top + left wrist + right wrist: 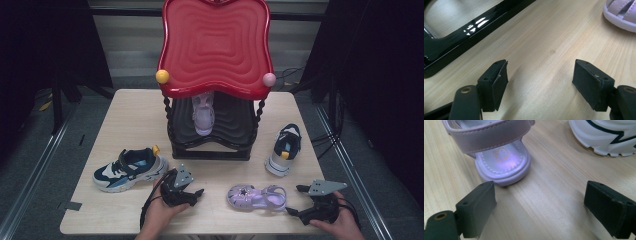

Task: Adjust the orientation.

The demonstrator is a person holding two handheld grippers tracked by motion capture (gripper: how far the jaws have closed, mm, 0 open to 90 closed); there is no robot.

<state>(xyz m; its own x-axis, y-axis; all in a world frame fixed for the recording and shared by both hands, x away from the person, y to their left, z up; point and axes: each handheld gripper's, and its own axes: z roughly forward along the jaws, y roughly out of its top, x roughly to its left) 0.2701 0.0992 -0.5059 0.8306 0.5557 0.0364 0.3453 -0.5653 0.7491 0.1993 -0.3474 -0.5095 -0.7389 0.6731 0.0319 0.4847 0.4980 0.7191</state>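
A lilac sandal [256,197] lies on its sole near the table's front edge, between my two grippers. My left gripper [195,195] rests low over the wood to the sandal's left, open, with bare table between its pads [541,72]; the sandal's edge [621,13] is at the top right of the left gripper view. My right gripper [296,201] sits just right of the sandal's heel, also open [540,197]. The sandal's heel [501,162] lies just ahead of the left pad in the right gripper view, apart from it. A second lilac sandal [203,114] stands on the shoe rack's lower shelf.
A red-topped shoe rack [215,45] with a glossy black base [461,37] stands at the table's middle back. One navy-and-white sneaker [129,169] lies left of it, another [285,148] right of it, its white sole [609,137] beyond my right gripper. The table's front edge [200,231] is close.
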